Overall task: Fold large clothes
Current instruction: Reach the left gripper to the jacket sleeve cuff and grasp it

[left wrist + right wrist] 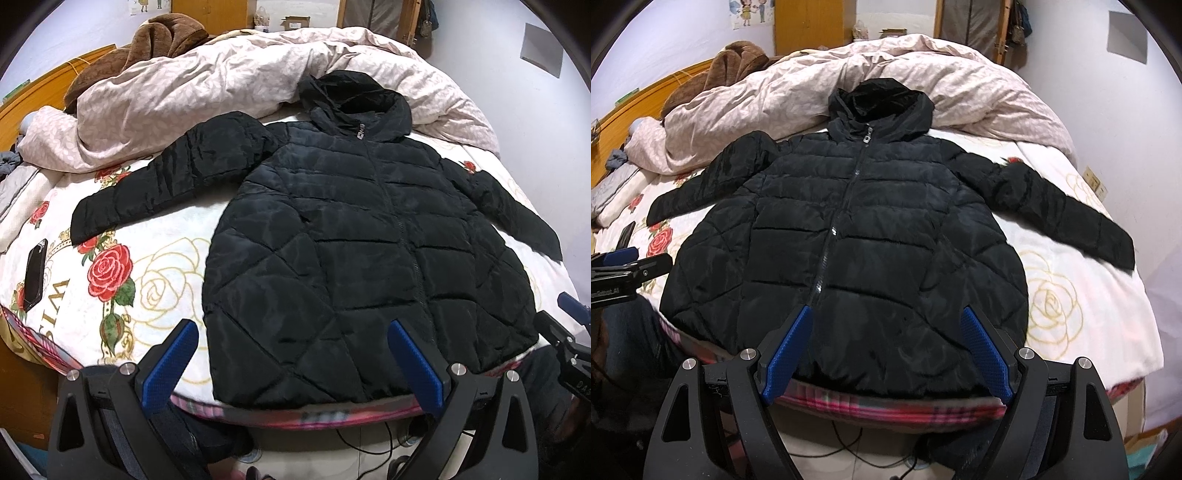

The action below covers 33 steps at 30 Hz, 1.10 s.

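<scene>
A black quilted hooded jacket (351, 236) lies flat and zipped on the bed, front up, both sleeves spread out to the sides, hood toward the far side. It also shows in the right wrist view (849, 236). My left gripper (293, 328) is open and empty, held above the jacket's near hem, left of the zip. My right gripper (886, 317) is open and empty above the near hem, right of the zip. The right gripper also shows at the right edge of the left wrist view (569, 332).
A rose-print bedsheet (155, 280) covers the bed. A crumpled pink duvet (221, 85) lies behind the jacket, with a brown plush heap (147, 48) at the far left. A black phone (35, 275) lies on the sheet at left. Cables lie on the floor below the bed edge.
</scene>
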### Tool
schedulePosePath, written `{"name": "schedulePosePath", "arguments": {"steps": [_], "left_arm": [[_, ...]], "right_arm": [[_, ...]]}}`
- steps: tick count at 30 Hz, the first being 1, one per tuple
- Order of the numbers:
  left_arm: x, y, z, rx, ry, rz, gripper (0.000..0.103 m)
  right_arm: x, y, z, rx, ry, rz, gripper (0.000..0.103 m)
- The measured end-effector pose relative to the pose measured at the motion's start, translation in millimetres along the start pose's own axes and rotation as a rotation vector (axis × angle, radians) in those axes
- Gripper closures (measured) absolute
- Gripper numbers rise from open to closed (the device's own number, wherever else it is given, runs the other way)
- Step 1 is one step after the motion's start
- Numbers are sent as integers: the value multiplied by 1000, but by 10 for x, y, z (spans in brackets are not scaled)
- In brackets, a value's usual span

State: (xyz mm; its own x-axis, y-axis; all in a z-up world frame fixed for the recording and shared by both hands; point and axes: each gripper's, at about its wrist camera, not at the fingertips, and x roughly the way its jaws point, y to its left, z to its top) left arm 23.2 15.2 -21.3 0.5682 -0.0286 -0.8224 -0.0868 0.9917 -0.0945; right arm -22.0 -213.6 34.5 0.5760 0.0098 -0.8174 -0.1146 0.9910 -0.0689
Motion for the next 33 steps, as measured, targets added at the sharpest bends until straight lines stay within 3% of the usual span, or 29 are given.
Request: {"name": "schedulePosePath", "arguments": {"steps": [4, 9, 17, 23, 33], "left_arm": [[128, 187, 121, -61, 8, -10, 0], [259, 407, 305, -96, -17, 44, 0], [566, 865, 619, -175, -17, 61, 0], [857, 1322, 797, -260, -23, 102, 0], [1430, 2147, 926, -407, -11, 177, 4]], "right_arm": [[139, 95, 169, -29, 3, 13, 20], [333, 193, 344, -54, 19, 22, 20], [707, 308, 656, -52, 41, 72, 21], [986, 399, 863, -61, 50, 94, 21], [1558, 510, 1075, -85, 138, 134, 21]]}}
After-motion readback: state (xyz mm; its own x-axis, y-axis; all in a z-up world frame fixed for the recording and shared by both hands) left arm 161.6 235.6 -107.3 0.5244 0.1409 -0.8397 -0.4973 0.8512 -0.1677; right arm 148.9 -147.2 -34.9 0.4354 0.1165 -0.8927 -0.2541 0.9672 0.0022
